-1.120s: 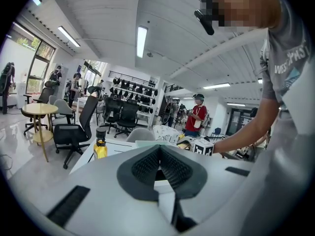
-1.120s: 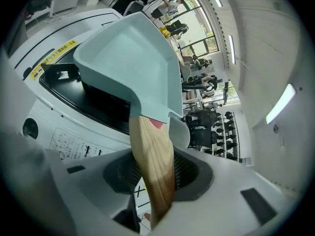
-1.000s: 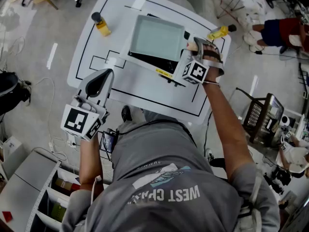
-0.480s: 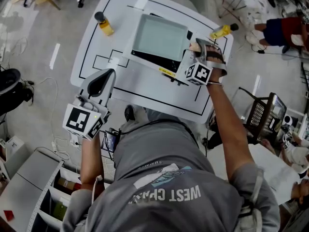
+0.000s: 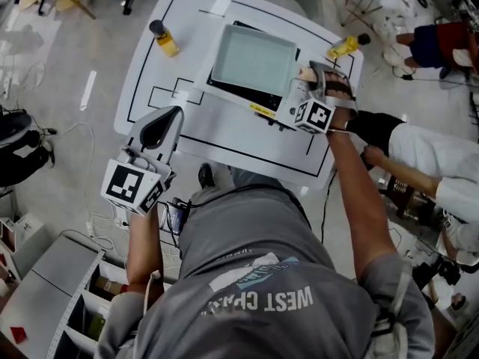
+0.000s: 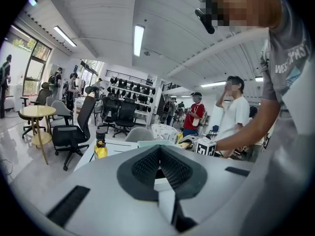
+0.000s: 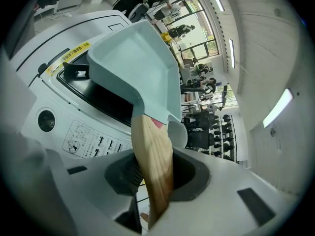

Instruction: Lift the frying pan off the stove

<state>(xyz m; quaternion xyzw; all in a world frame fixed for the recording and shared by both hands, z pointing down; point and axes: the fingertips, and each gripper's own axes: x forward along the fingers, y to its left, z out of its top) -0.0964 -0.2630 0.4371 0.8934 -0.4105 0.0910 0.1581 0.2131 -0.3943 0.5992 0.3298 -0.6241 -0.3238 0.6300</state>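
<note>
A square pale-green frying pan [image 5: 254, 58] [image 7: 133, 63] sits over the black-topped stove [image 5: 233, 94] [image 7: 93, 98] on the white table [image 5: 224, 137]. Its wooden handle [image 5: 305, 73] [image 7: 153, 156] points to the right in the head view. My right gripper [image 5: 301, 81] [image 7: 155, 176] is shut on that handle, its jaws having just been closing on it. Whether the pan's base touches the stove I cannot tell. My left gripper [image 5: 166, 115] [image 6: 160, 154] hangs shut and empty at the table's near left edge.
A yellow bottle [image 5: 163, 37] [image 6: 100, 144] with a black cap stands at the table's far left. Another yellow bottle [image 5: 344, 47] lies at the far right corner. A person in white [image 5: 434, 167] leans in right of the table. Chairs and people fill the room beyond.
A person in white has come into view at the right. Both grippers and the pan have stayed almost where they were.
</note>
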